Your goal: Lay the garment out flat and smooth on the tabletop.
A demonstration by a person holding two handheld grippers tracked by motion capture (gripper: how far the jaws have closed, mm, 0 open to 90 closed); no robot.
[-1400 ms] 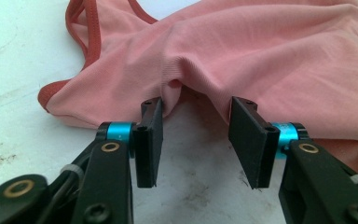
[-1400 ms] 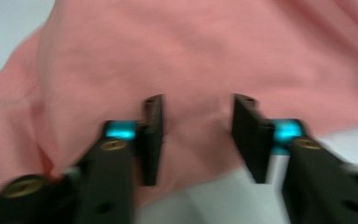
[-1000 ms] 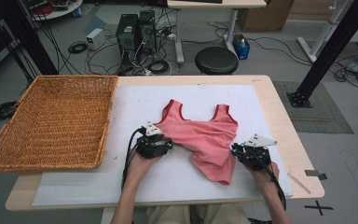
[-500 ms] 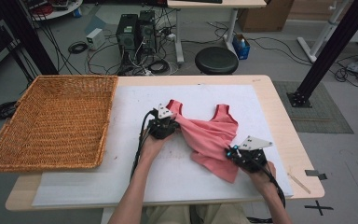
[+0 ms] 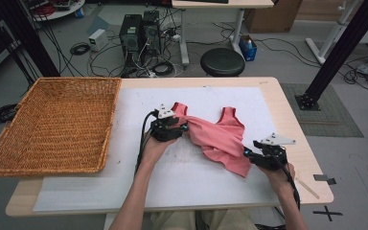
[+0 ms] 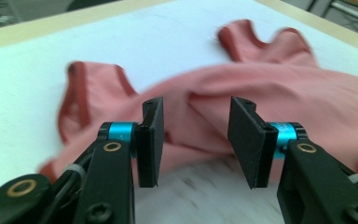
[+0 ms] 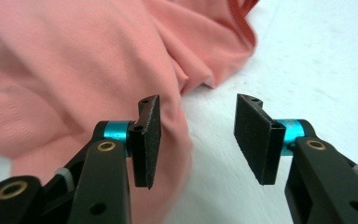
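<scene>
On the table (image 5: 287,103), white mat (image 5: 139,177) under everything.
Top: pink tank top (image 5: 218,139), crumpled, mid-mat, straps pointing to the far edge, hem corner trailing toward your right hand.
Top fold: a band of cloth is folded across the body, seen in your left gripper view (image 6: 261,88).
Left gripper: yours (image 5: 184,128) sits at the top's left side, by the left strap, jaws apart, nothing between them.
Left gripper view: gripper (image 6: 196,140) points at the cloth just ahead; the fabric lies past the pads (image 6: 151,135), not pinched.
Right gripper: yours (image 5: 247,154) is at the top's lower right edge, jaws spread, released.
Right gripper view: gripper (image 7: 198,140) is over bare mat; the left pad (image 7: 147,140) is just beside the cloth (image 7: 74,70), can't tell if touching; hem edge is blurred.
Hands: left hand (image 5: 153,148) behind its gripper on the mat, right hand (image 5: 280,175) near the table's right front corner.
Basket: wicker basket (image 5: 9,139) at the table's left, overhanging the edge, well apart from the top.
</scene>
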